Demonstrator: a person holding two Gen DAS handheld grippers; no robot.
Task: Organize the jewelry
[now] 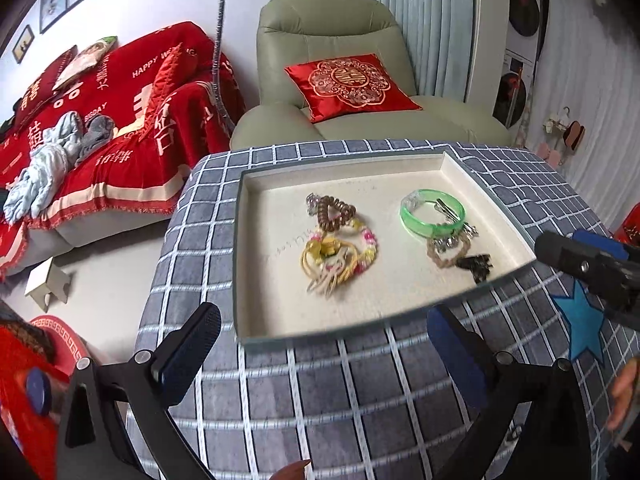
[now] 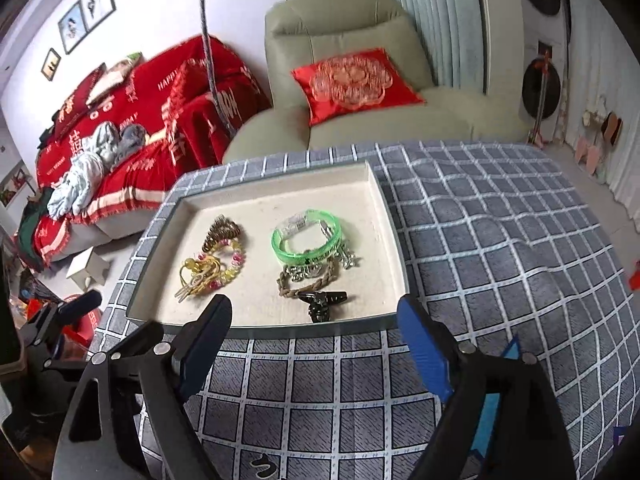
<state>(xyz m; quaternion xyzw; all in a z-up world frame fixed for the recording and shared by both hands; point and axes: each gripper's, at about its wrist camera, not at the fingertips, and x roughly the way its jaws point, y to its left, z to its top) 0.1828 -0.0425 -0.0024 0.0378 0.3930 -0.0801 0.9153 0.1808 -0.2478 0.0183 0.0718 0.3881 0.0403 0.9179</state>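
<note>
Our 2 grippers, left gripper (image 1: 324, 344) and right gripper (image 2: 316, 332), are spread and empty; at 12 o'clock, the tray's (image 2: 384, 208) tangled green bangle (image 2: 306, 236) and braided cord (image 2: 308, 280) may snag and lift together.

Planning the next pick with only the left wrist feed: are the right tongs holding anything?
Observer: No. The right tongs are open, with nothing between the fingers.
Operator: What lies straight ahead of them?
Observer: The black hair clip, inside the tray close to its near wall, touching the braided brown bracelet.
Operator: Anything on the green bangle from that side?
Observer: The green bangle carries dark print on its near face, too blurred to read.
</note>
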